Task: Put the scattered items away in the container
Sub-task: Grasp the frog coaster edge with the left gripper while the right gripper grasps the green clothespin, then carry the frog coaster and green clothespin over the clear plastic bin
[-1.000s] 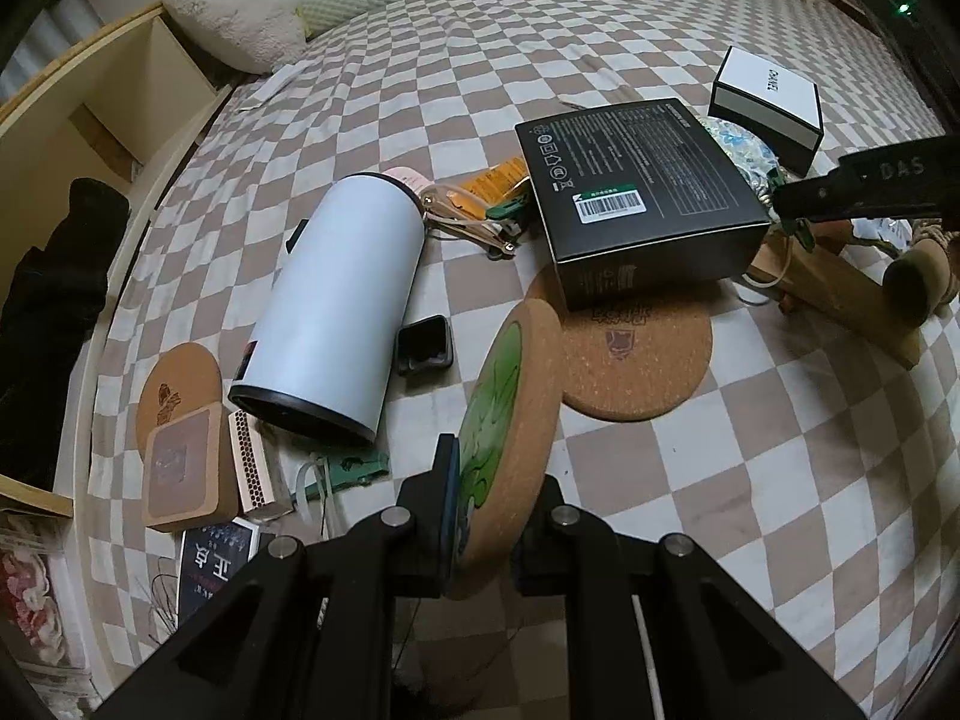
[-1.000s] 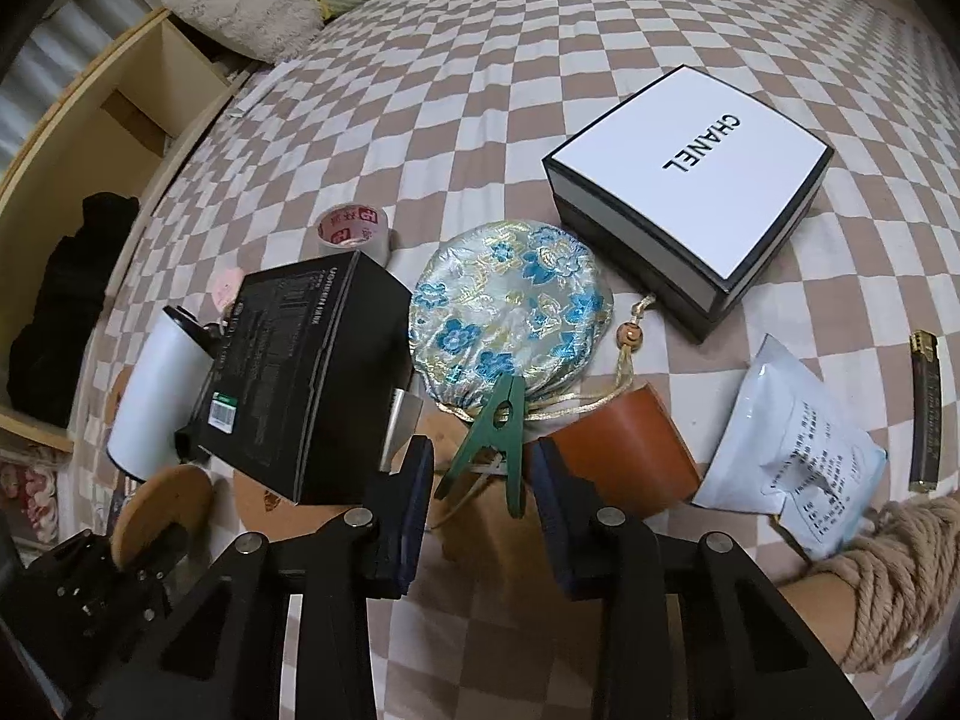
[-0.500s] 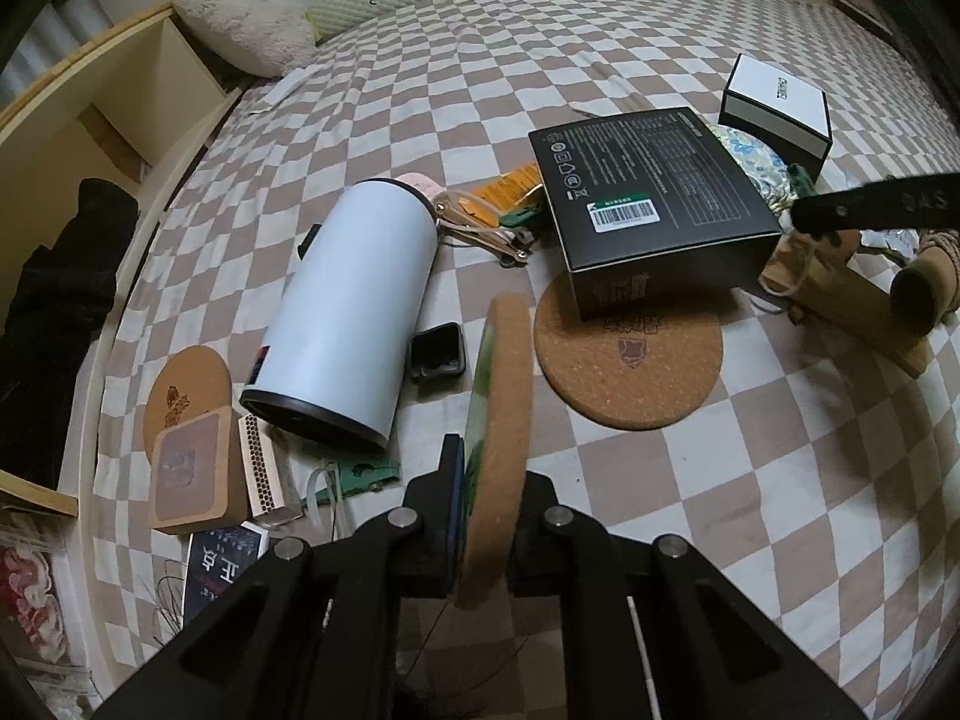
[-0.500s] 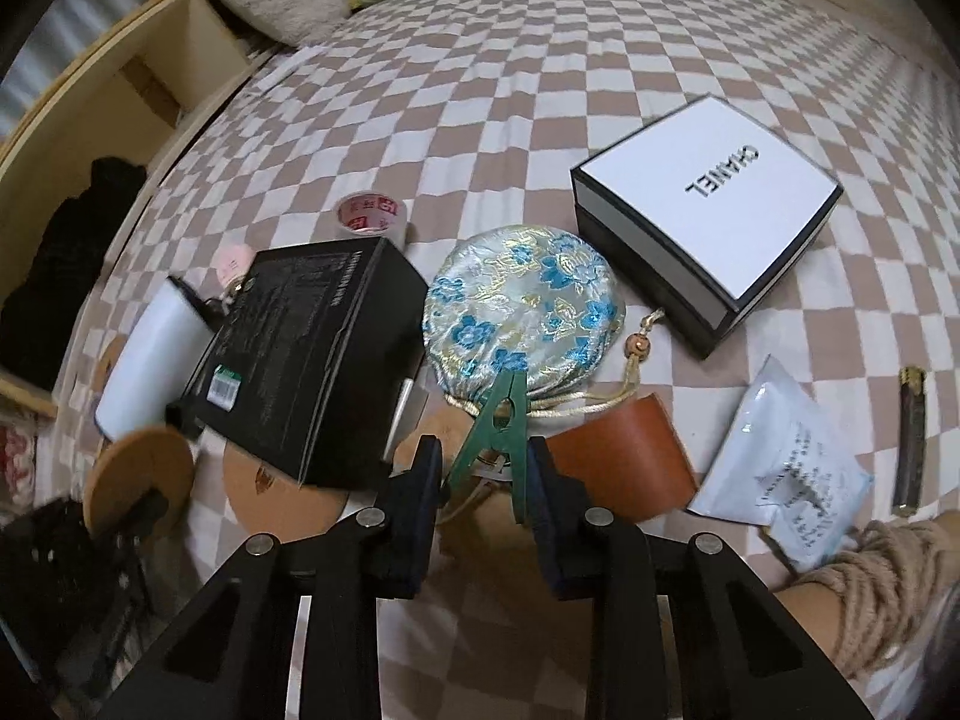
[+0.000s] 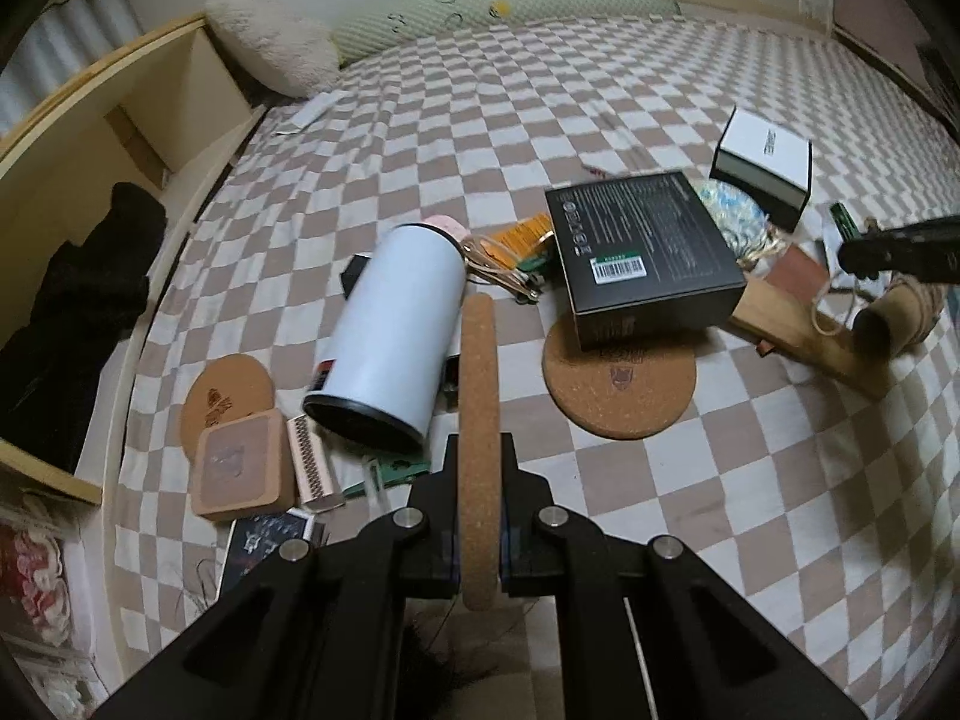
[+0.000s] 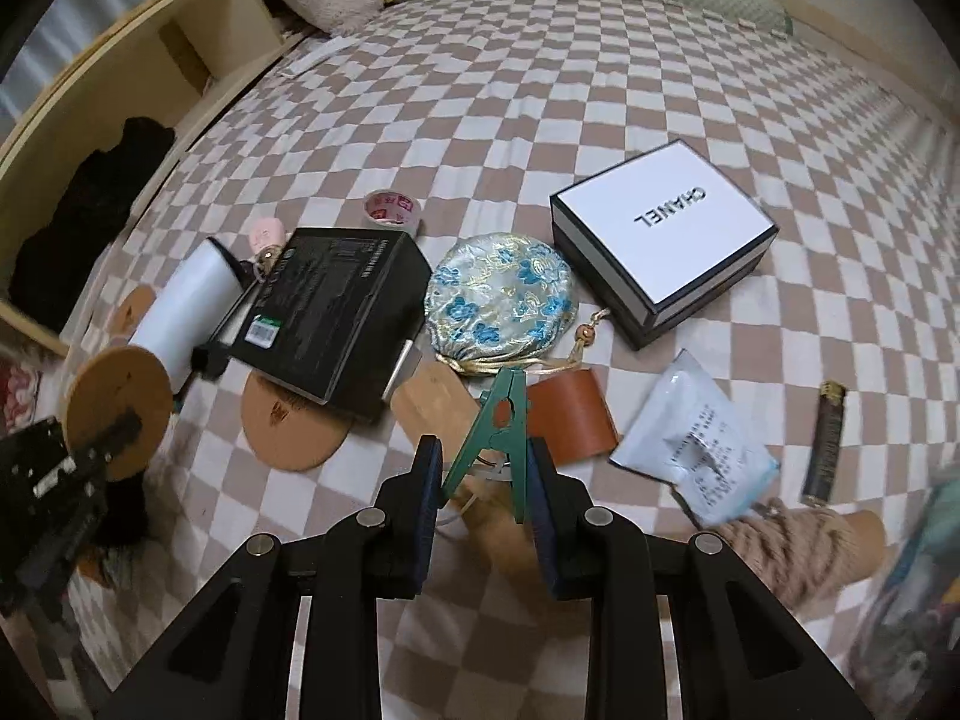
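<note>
My left gripper (image 5: 479,531) is shut on a round cork coaster (image 5: 478,420), held edge-on and lifted above the checkered bed. The same coaster shows flat-faced in the right wrist view (image 6: 117,411). My right gripper (image 6: 483,483) is shut on a green clothespin (image 6: 498,429), held upright above the bed. Scattered items lie around: a white cylinder (image 5: 393,339), a black box (image 5: 642,255), a flat cork coaster (image 5: 621,384), a floral pouch (image 6: 501,300) and a white Chanel box (image 6: 663,240). No container is clearly in view.
Two small coasters (image 5: 240,462), a matchbox-like piece and a booklet lie at the left. A wooden block and a twine spool (image 6: 792,546) sit at the right, with a brown leather piece (image 6: 570,420), a white packet (image 6: 696,450) and a lighter (image 6: 825,441). A wooden shelf (image 5: 90,180) borders the bed's left.
My left gripper has lifted and turned the cork coaster until it is edge-on. My right gripper has risen and pulled back with the clothespin. The bed items have not moved.
</note>
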